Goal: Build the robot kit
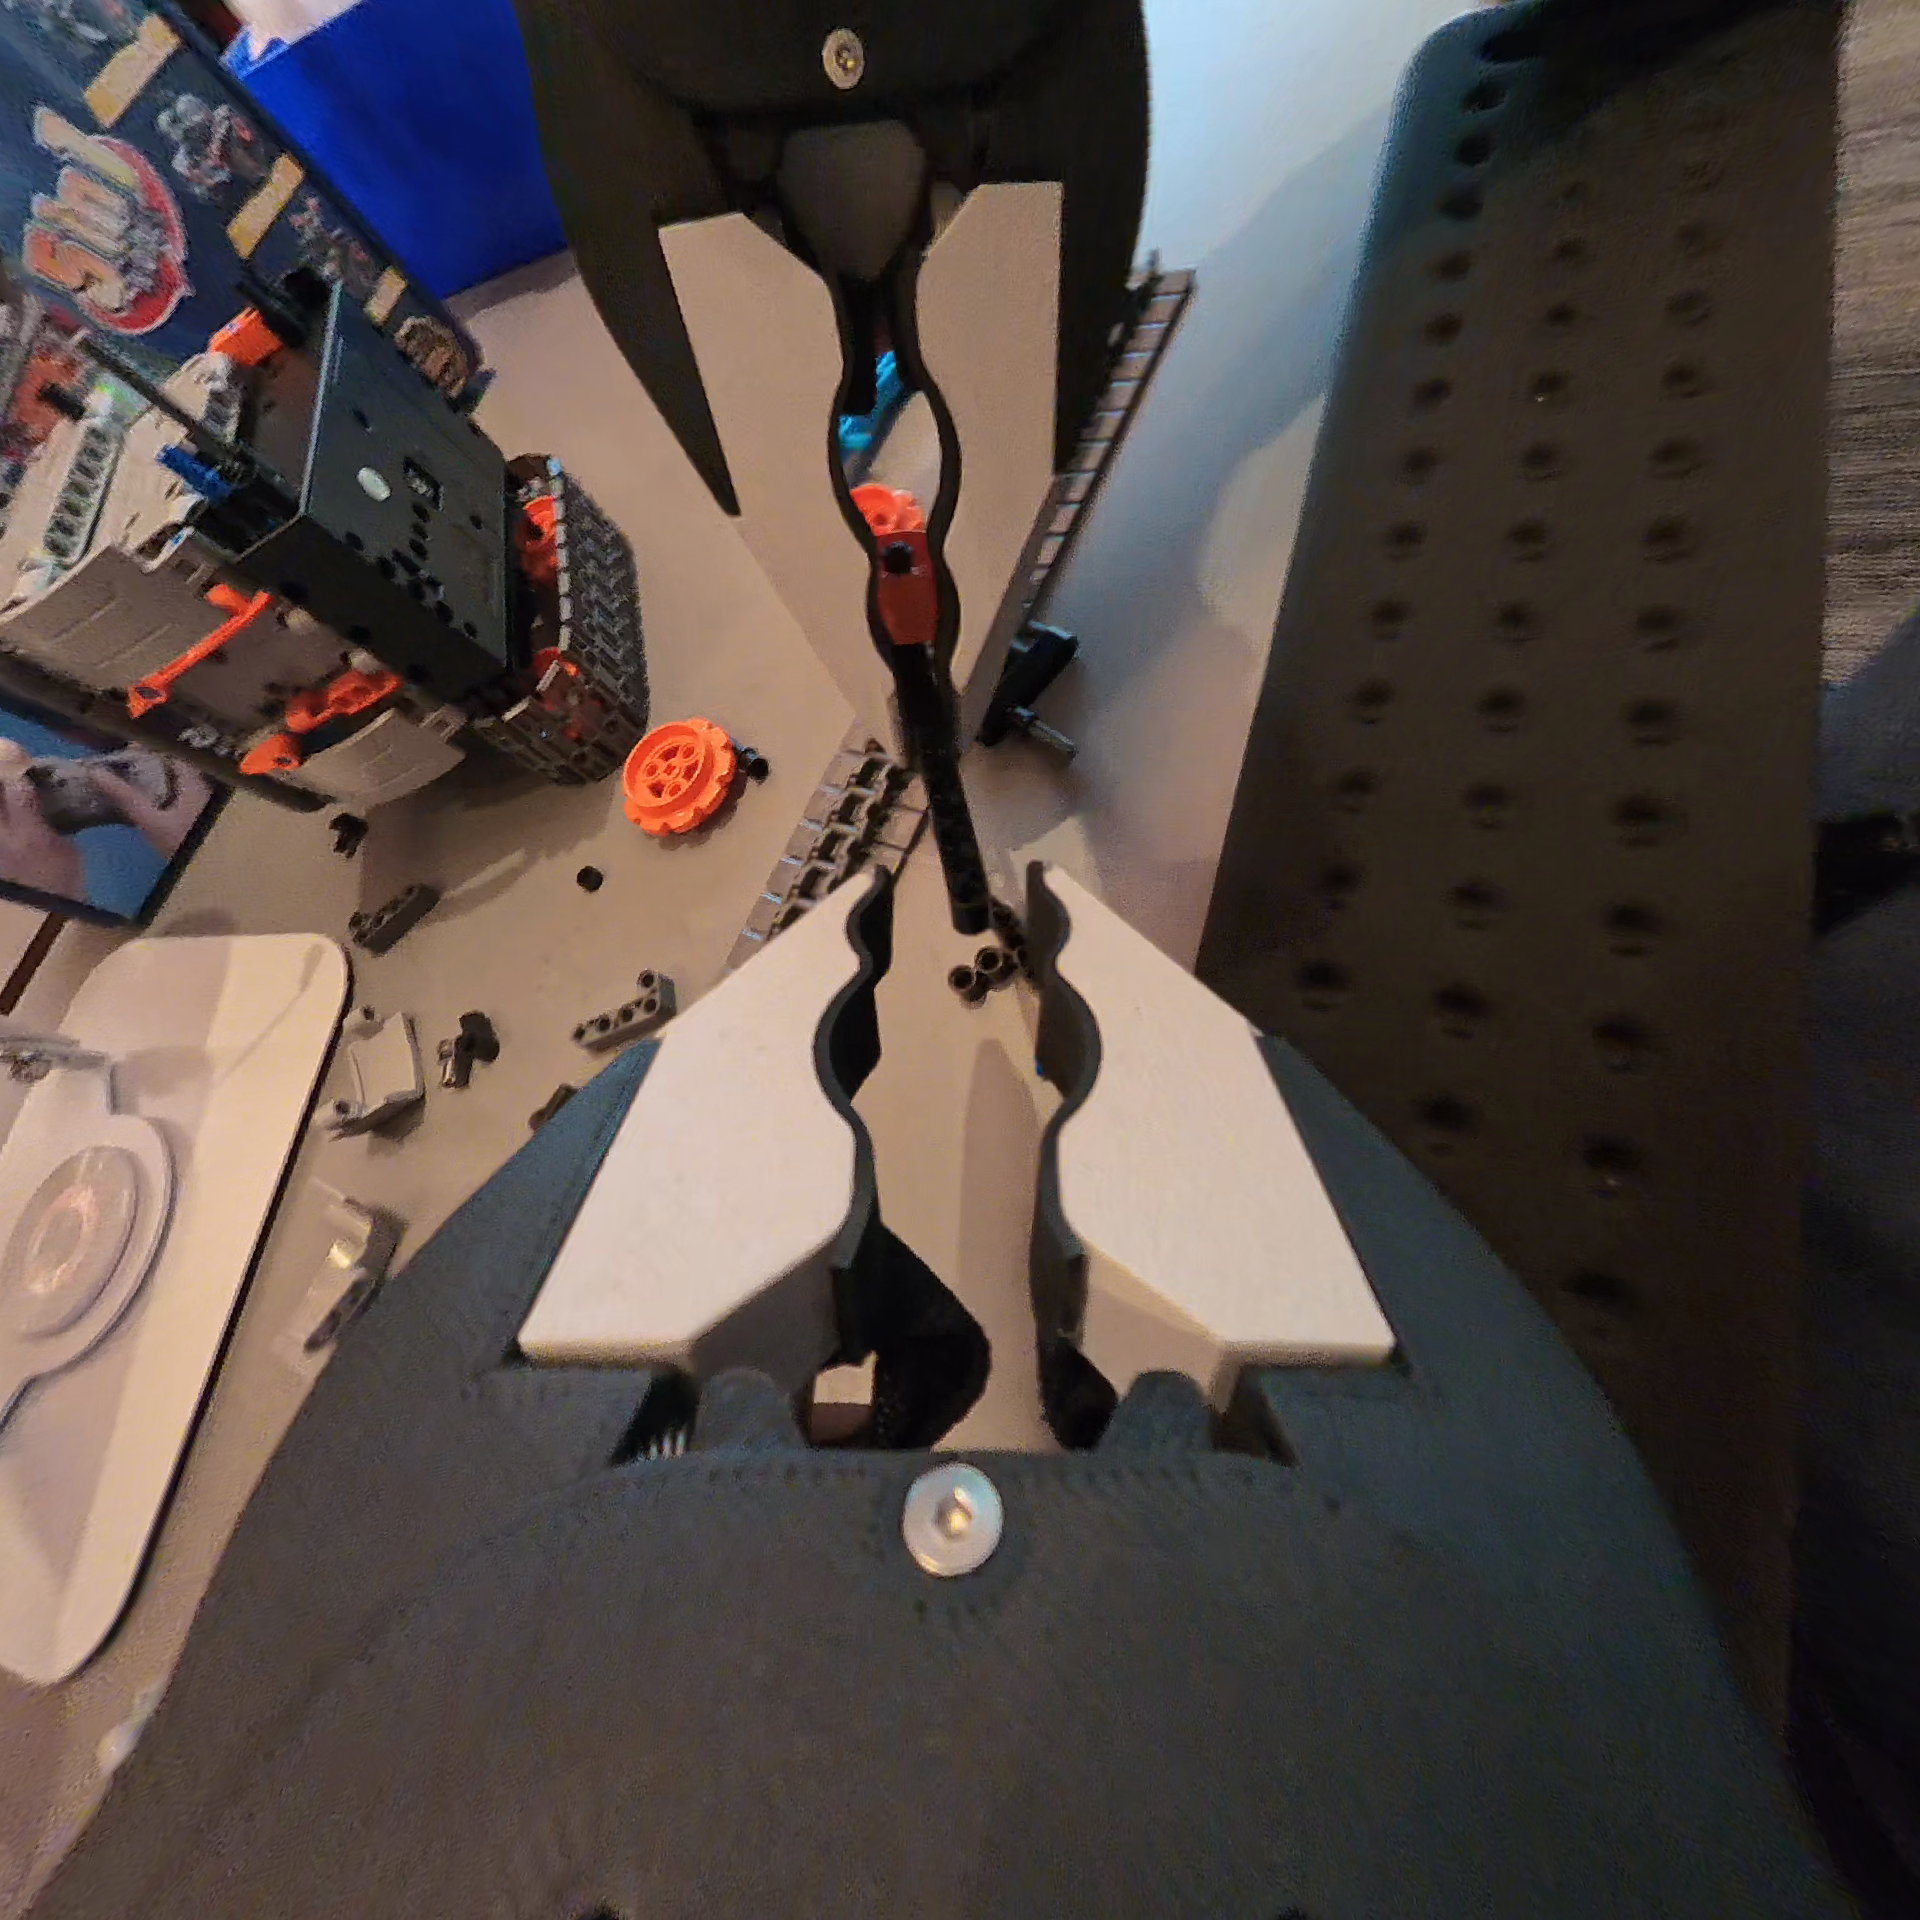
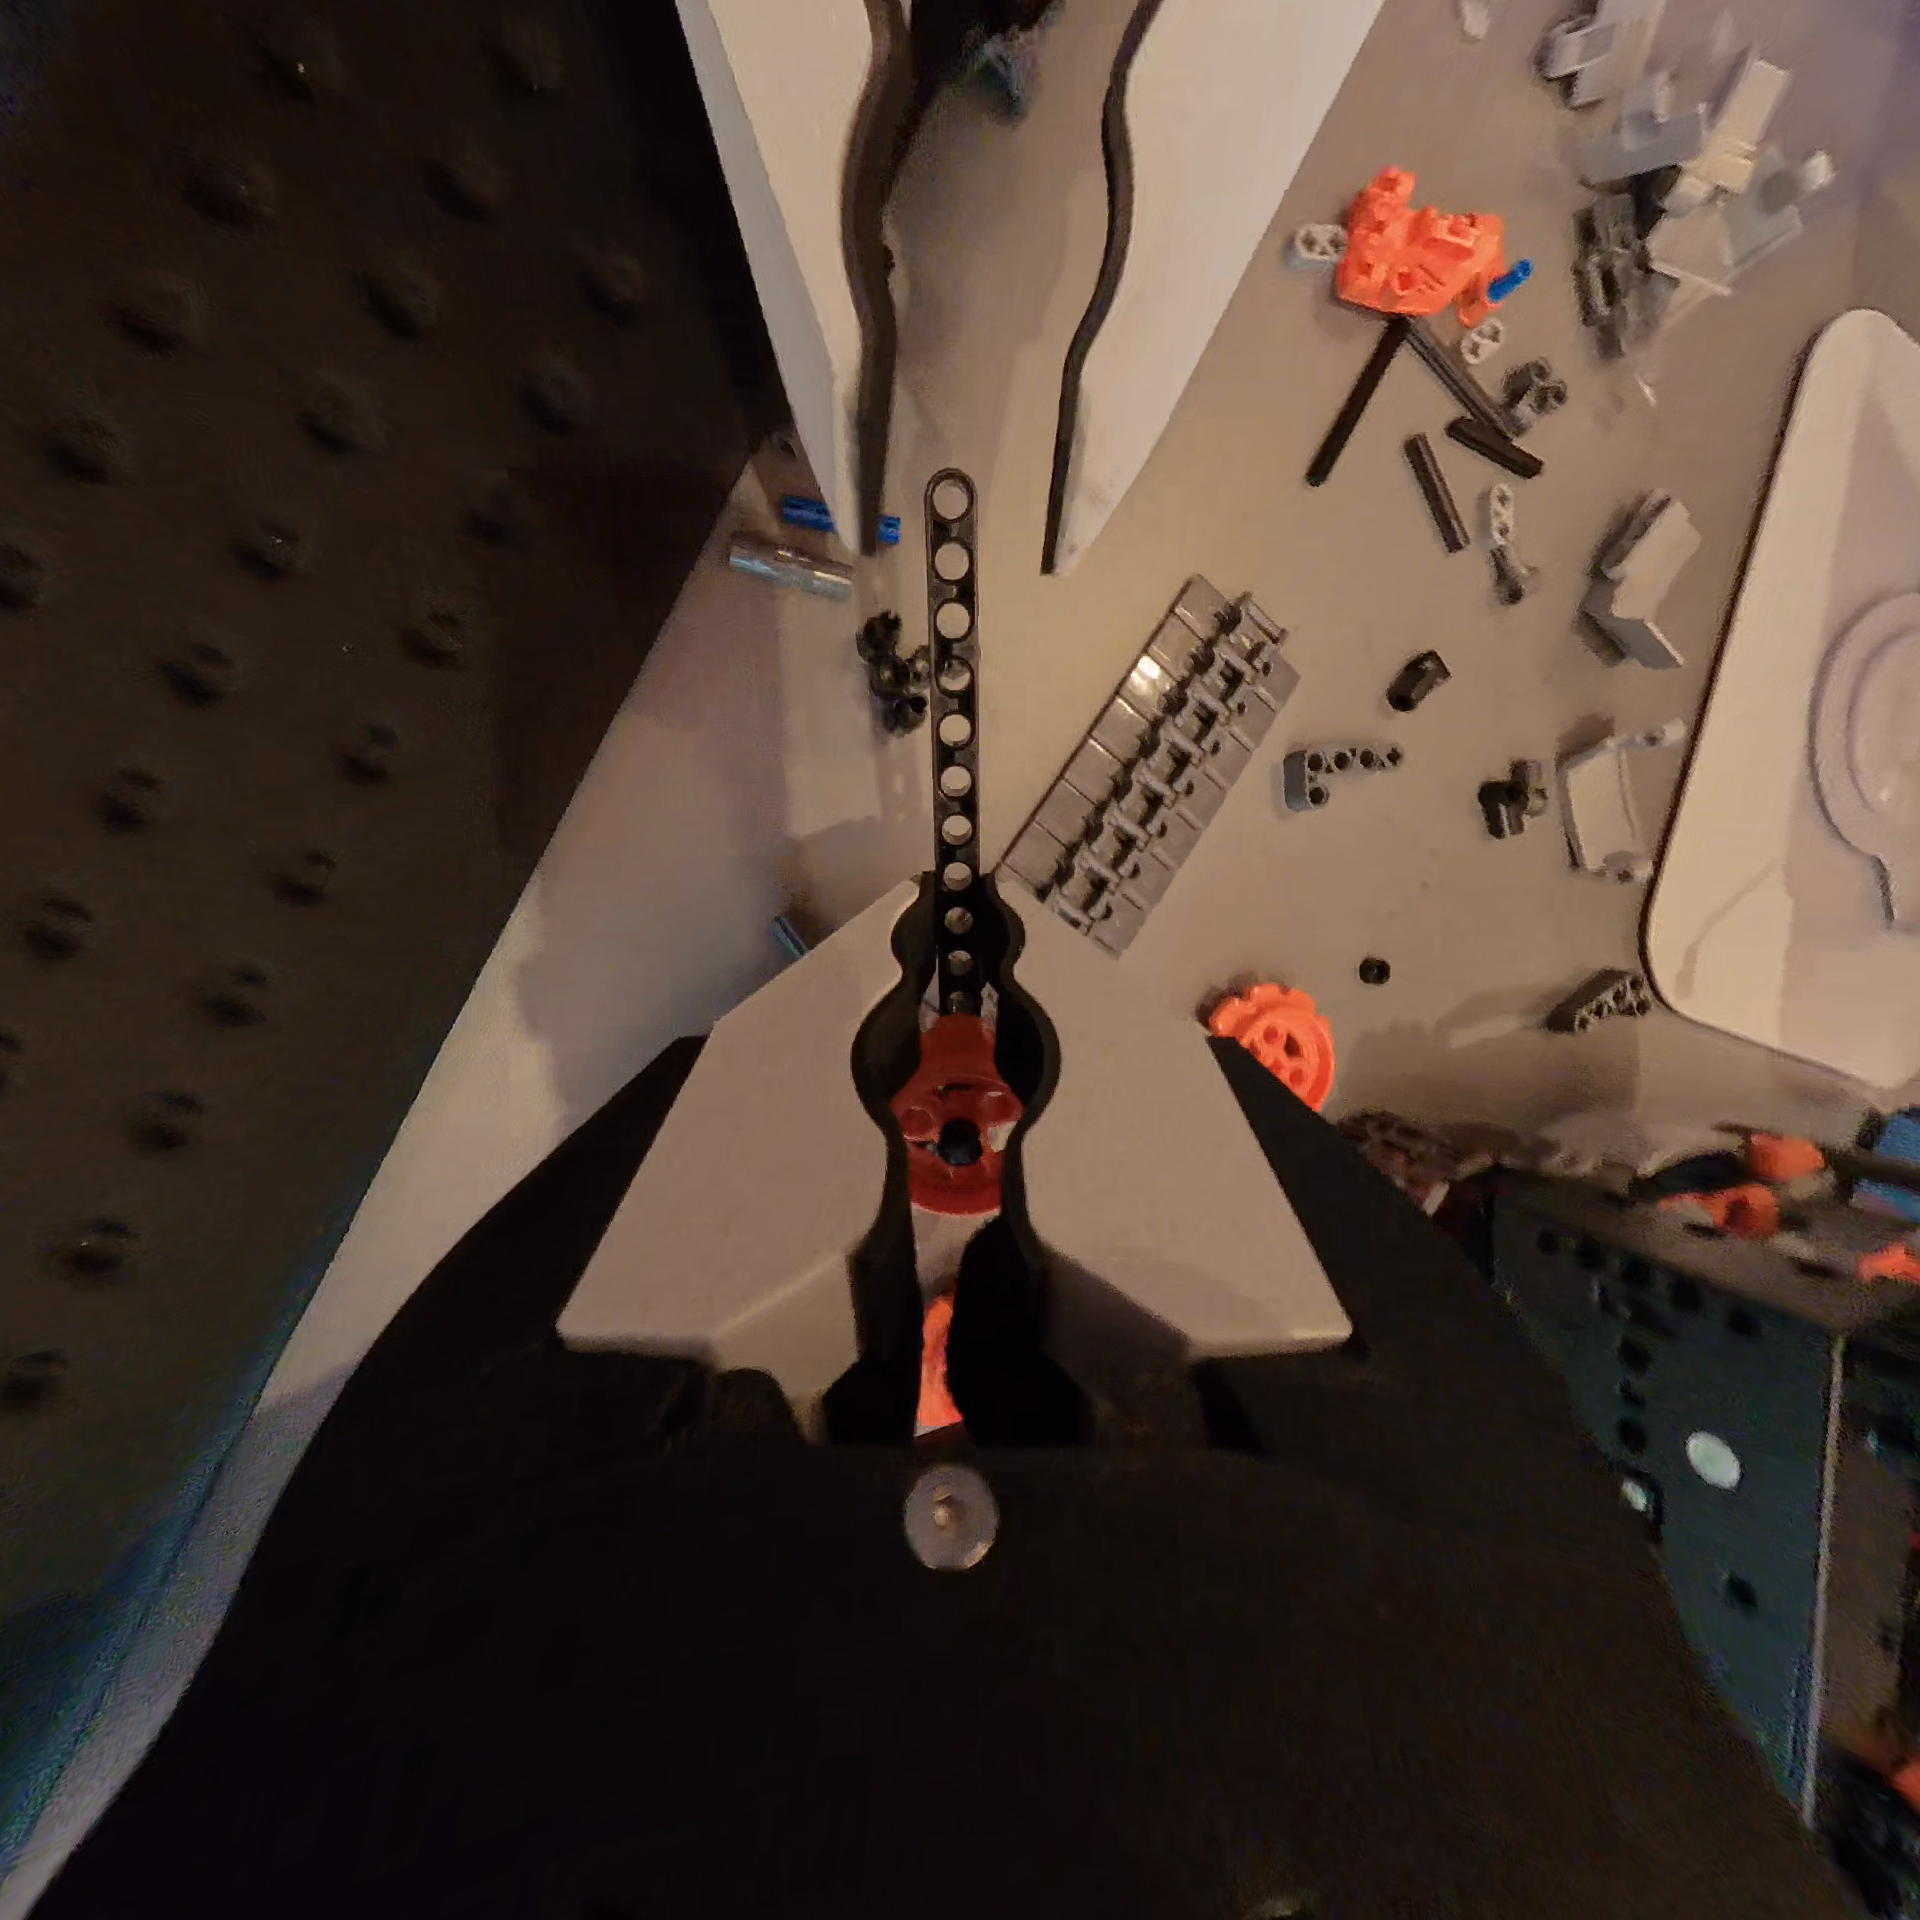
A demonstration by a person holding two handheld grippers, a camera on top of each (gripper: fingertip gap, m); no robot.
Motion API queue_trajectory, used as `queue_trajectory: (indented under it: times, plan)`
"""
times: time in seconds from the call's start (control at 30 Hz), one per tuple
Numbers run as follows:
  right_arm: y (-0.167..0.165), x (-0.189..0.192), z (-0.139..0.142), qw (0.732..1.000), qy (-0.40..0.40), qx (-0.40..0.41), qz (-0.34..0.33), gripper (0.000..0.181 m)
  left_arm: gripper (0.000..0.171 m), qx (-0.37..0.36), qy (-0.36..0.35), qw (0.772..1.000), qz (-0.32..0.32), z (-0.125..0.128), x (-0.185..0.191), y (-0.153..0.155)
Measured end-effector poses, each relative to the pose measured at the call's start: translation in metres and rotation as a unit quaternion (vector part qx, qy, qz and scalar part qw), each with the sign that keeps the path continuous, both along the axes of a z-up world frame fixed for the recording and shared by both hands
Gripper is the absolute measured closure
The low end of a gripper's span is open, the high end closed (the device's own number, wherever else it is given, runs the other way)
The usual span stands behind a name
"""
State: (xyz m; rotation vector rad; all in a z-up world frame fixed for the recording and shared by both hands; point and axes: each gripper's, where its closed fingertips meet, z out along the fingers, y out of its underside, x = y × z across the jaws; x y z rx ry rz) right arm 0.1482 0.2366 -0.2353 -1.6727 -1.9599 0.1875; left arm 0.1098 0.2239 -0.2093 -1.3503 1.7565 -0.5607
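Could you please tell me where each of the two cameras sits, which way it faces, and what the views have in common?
Left wrist view: sits on the open left gripper, looking along its fingers over the grey table at the facing right gripper; a tracked toy vehicle stands left.
Right wrist view: sits on the right gripper, facing back at the left gripper.
Shared: the black holed beam with its orange wheel, the grey track strip, the loose orange wheel.
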Motion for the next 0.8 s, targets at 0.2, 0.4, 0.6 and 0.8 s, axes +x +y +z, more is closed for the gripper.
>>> queue_trajectory:
  times: [0.2,0.4,0.6,0.8]
  plan:
    - [-0.001,-0.014,-0.010,0.997,-0.046,-0.031,0.045,0.177,0.163,0.015,0.033,0.999,0.030,-0.017,-0.012,-0.001]
    - [-0.002,-0.018,-0.011,0.997,-0.021,-0.061,0.048,0.176,0.164,-0.006,0.021,0.998,0.058,-0.016,-0.022,0.001]
    - [-0.004,-0.020,-0.014,0.996,-0.025,-0.064,0.063,0.177,0.163,-0.022,0.036,0.998,0.053,-0.024,-0.025,-0.005]
    - [-0.005,-0.019,-0.017,0.992,-0.058,-0.074,0.089,0.177,0.161,-0.028,0.062,0.996,0.053,-0.030,-0.025,-0.010]
